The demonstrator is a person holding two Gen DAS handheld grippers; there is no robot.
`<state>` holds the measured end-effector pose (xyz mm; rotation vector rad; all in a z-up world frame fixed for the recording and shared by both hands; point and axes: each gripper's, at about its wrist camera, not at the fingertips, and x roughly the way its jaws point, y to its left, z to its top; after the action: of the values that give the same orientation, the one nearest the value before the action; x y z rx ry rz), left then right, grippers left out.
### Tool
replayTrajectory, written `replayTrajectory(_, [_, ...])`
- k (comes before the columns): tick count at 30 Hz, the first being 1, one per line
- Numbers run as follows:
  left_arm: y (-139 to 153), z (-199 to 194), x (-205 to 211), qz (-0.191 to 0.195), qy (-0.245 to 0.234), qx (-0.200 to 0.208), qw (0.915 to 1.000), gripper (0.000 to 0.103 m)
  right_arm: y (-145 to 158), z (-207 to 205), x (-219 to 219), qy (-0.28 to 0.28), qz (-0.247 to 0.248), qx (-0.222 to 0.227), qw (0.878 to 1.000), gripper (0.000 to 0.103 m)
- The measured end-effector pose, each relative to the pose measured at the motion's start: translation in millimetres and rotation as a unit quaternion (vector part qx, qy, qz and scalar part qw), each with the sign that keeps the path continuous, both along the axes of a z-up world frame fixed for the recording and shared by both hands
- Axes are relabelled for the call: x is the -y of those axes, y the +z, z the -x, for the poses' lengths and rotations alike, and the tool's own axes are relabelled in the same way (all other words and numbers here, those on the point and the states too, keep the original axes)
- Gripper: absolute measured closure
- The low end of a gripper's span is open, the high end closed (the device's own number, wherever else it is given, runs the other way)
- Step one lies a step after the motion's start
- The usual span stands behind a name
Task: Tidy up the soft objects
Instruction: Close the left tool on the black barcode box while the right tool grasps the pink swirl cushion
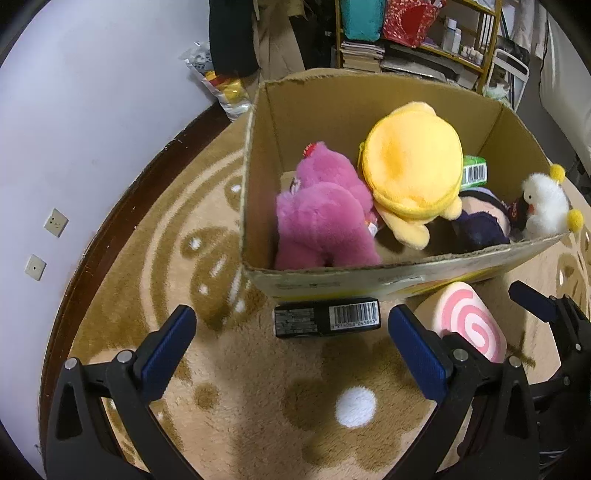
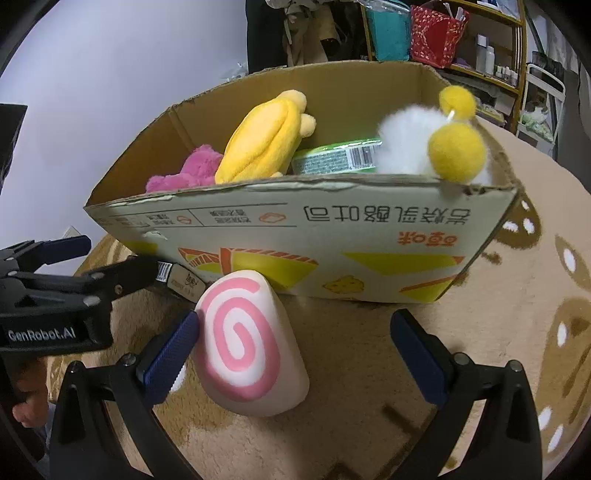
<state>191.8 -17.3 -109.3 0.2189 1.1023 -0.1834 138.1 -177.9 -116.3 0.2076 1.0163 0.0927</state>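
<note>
A cardboard box (image 1: 255, 177) (image 2: 332, 229) stands on the carpet and holds a pink plush (image 1: 321, 214) (image 2: 192, 170), a yellow plush (image 1: 413, 162) (image 2: 258, 136), a dark plush (image 1: 480, 221), a white fluffy toy with yellow pompoms (image 1: 543, 203) (image 2: 413, 140) and a green packet (image 1: 474, 173) (image 2: 336, 155). A pink-swirl roll plush (image 1: 461, 325) (image 2: 243, 343) lies on the carpet in front of the box. My right gripper (image 2: 295, 336) is open around it, its left finger touching the roll. My left gripper (image 1: 291, 325) is open and empty before a black barcoded packet (image 1: 327, 317) (image 2: 177, 277).
The patterned beige carpet (image 1: 258, 406) (image 2: 517, 332) covers the floor. A white wall with dark skirting (image 1: 122, 206) runs along the left. Shelves with bags and bottles (image 1: 424, 33) (image 2: 461, 37) stand behind the box. A plastic bag (image 1: 221, 85) lies by the wall.
</note>
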Motion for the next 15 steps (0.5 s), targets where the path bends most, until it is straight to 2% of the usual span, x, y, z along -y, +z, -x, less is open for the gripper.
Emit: replayTrajectory(15, [-23.4, -13.3, 5.0, -0.007, 0.004, -0.027, 0.9996, 0.000, -17.2, -10.3, -0.9, 0.007, -0.028, -0.020, 0.999, 0.000])
